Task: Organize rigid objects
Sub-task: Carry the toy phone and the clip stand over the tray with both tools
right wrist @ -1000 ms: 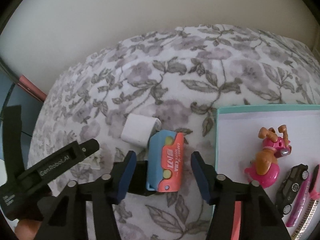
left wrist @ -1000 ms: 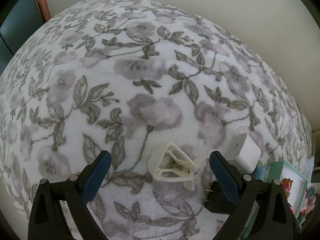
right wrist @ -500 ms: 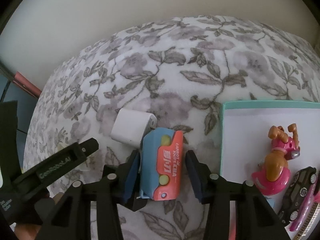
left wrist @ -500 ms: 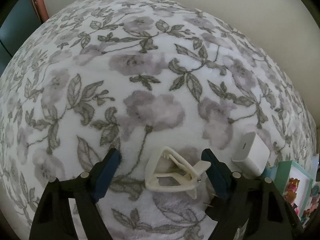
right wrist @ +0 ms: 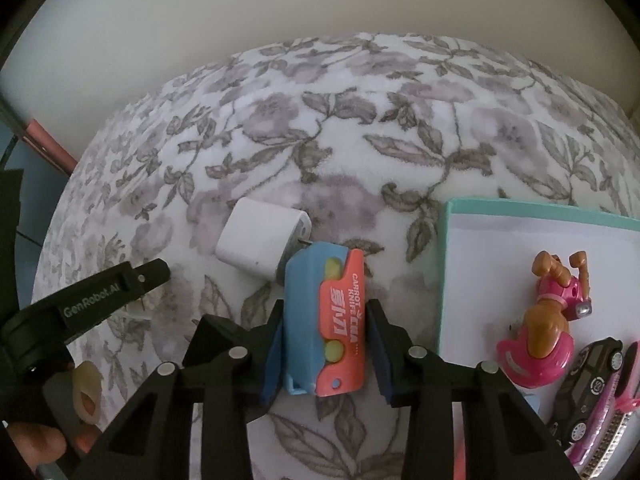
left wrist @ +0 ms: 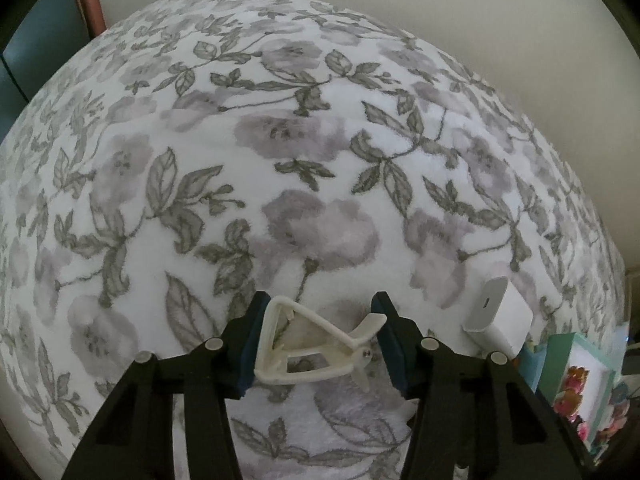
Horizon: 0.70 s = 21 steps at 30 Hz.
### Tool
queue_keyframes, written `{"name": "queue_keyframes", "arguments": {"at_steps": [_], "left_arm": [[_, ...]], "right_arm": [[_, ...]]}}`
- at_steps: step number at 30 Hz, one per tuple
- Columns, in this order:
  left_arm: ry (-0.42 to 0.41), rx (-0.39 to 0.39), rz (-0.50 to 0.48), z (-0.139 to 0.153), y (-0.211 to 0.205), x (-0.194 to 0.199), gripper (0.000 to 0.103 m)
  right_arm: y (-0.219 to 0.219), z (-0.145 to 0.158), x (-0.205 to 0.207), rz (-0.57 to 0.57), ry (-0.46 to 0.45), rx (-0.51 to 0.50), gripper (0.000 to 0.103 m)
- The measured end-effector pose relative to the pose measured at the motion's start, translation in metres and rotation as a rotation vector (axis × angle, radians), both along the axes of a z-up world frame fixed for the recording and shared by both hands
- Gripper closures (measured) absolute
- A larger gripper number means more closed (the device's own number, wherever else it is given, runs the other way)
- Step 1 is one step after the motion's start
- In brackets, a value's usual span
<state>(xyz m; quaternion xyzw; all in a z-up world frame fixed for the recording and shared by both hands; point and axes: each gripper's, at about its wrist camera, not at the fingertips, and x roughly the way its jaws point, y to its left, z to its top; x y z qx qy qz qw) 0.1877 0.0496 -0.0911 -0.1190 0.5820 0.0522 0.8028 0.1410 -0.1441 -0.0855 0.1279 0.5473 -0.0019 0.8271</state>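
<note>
A white plastic clip (left wrist: 304, 376) lies on the floral blanket (left wrist: 320, 160) between the pads of my left gripper (left wrist: 320, 332). The jaws are closing, and both pads touch the clip's ends. In the right wrist view a blue and orange toy knife (right wrist: 316, 312) stands between the pads of my right gripper (right wrist: 326, 340). Those jaws are closing too, with the pads against its two sides. A white charger cube (right wrist: 260, 240) rests just beyond the knife and shows in the left wrist view as the charger (left wrist: 500, 320).
A teal-rimmed white box (right wrist: 444, 280) sits to the right and holds a pink dog toy (right wrist: 548, 320), a black toy car (right wrist: 588, 384) and a pink strip (right wrist: 608, 420). The left gripper's black body (right wrist: 100, 296) and a hand (right wrist: 36, 448) are at lower left. A pale wall lies behind.
Both grippers' jaws have narrowed from wide apart until the pads meet the clip and the toy knife. Neither hand has shifted much.
</note>
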Motion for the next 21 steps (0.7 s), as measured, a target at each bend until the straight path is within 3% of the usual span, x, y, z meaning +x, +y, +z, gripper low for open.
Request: {"name": "queue_keyframes", "arguments": {"at_steps": [10, 15, 21], "left_arm": [[-0.037, -0.069, 0.034, 0.018, 0.017, -0.005, 0.050], [-0.079, -0.105, 0.033, 0.039, 0.018, -0.009, 0.050], [-0.147, -0.094, 0.004, 0.075, 0.009, -0.017, 0.050]], "right_arm": [[-0.015, 0.006, -0.006, -0.054, -0.007, 0.086, 0.063], [-0.020, 0.026, -0.010, -0.067, -0.049, 0.111, 0.063], [-0.025, 0.054, -0.024, -0.092, -0.098, 0.096, 0.063]]}}
